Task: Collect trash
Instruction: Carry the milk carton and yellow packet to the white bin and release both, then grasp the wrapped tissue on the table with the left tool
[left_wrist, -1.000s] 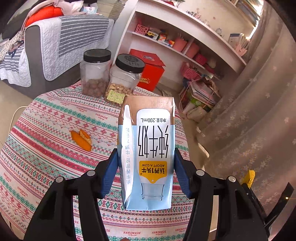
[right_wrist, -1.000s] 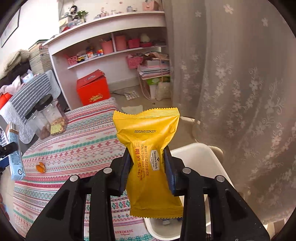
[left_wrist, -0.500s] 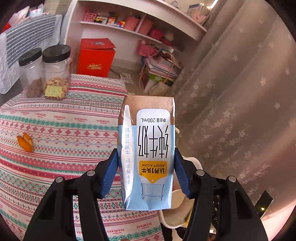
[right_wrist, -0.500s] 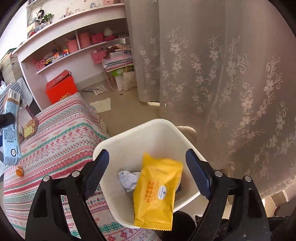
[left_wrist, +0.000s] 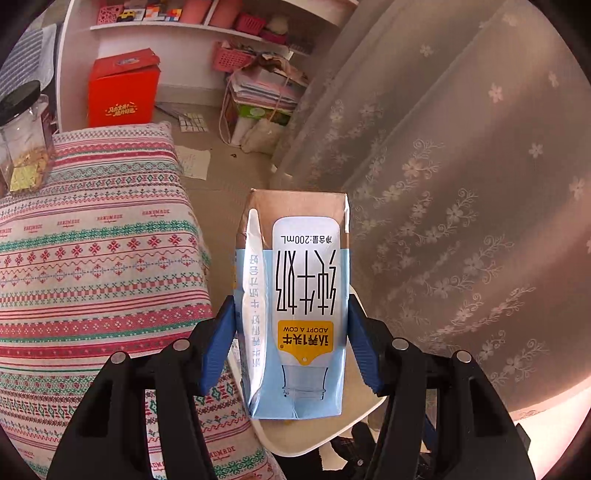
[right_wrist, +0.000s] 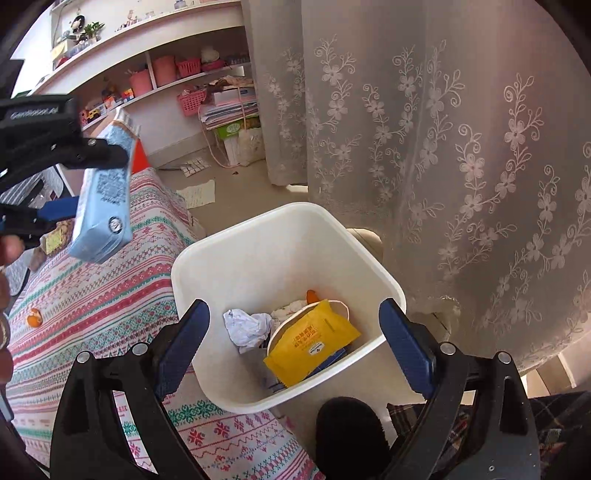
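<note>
Right wrist view looks down into a white bin (right_wrist: 284, 236) standing on the floor just beside the desk's (right_wrist: 110, 295) edge, with a flowered lace curtain (right_wrist: 461, 166) hanging close behind it. The right gripper (right_wrist: 293, 345) hangs above the bin with its blue pads spread wide and nothing between them. Inside the bin lie a yellow snack wrapper (right_wrist: 312, 345), a crumpled white paper (right_wrist: 245, 326) and a bit of orange peel (right_wrist: 312, 295). The desk wears a striped cloth patterned in red, green and white; another orange peel (right_wrist: 34, 317) sits on it well back from the bin-side edge.

In the left wrist view, the left gripper (left_wrist: 291, 347) is clamped on a light blue milk carton (left_wrist: 295, 306), held upside down over the gap between the desk edge and the bin's rim. A clear jar (left_wrist: 26, 136) with a black lid stands at the desk's far edge. Beyond it on the floor are a red box (left_wrist: 122, 88), scattered papers, and white shelves (left_wrist: 207, 29) carrying pink baskets and pots.
</note>
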